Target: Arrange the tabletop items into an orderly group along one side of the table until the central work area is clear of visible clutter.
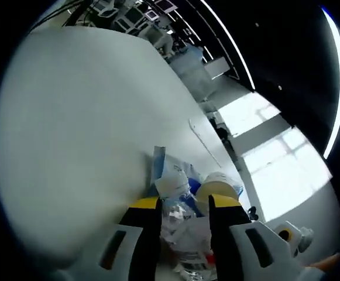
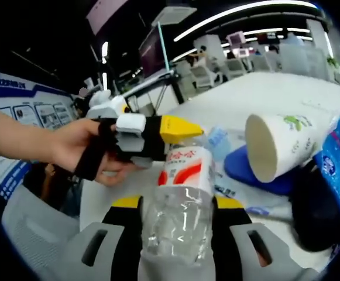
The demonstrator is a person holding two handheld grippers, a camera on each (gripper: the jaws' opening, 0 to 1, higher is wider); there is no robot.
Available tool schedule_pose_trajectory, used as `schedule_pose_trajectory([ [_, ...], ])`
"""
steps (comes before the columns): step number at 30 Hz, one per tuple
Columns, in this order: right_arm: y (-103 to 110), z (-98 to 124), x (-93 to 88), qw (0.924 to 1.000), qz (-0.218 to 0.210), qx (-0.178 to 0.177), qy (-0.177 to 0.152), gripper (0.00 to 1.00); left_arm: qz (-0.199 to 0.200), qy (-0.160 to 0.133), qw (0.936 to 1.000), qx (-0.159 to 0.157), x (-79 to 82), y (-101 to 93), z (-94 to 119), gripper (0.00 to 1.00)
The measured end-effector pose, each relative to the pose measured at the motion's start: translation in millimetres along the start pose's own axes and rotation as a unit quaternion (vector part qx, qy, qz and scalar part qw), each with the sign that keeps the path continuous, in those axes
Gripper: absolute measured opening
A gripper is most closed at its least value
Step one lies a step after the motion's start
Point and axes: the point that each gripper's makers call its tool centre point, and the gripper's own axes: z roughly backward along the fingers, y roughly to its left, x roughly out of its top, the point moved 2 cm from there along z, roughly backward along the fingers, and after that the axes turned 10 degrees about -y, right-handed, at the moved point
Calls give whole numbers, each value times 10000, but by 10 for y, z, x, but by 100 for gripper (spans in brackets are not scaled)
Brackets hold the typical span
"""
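A clear plastic bottle (image 2: 180, 205) with a red and white label lies between the jaws of my right gripper (image 2: 177, 202), which close on its body. My left gripper (image 2: 178, 130), held by a hand, reaches in from the left at the bottle's top end. In the left gripper view the same bottle (image 1: 178, 213), white cap forward, fills the gap of my left gripper (image 1: 184, 205), whose yellow-tipped jaws press its sides. A white paper cup (image 2: 275, 143) lies on its side just right of the bottle; the cup (image 1: 219, 184) also lies beyond the left jaws.
A blue flat item (image 2: 246, 167), a black object (image 2: 316, 213) and a blue tissue pack (image 2: 339, 158) crowd the white table (image 2: 263, 93) near the cup. Blue packets (image 1: 170, 167) lie by the bottle cap. A wide bare tabletop (image 1: 82, 129) stretches away.
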Motion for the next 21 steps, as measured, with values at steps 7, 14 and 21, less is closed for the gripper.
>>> schedule_pose_trajectory([
  [7, -9, 11, 14, 9997, -164, 102, -129, 41, 210, 115, 9997, -86, -31, 17, -4, 28],
  [14, -24, 33, 21, 9982, -531, 143, -249, 40, 490, 93, 9987, -127, -25, 28, -9, 27],
  [21, 102, 87, -22, 9980, -447, 360, -262, 39, 887, -58, 9959, -153, 33, 17, -40, 28],
])
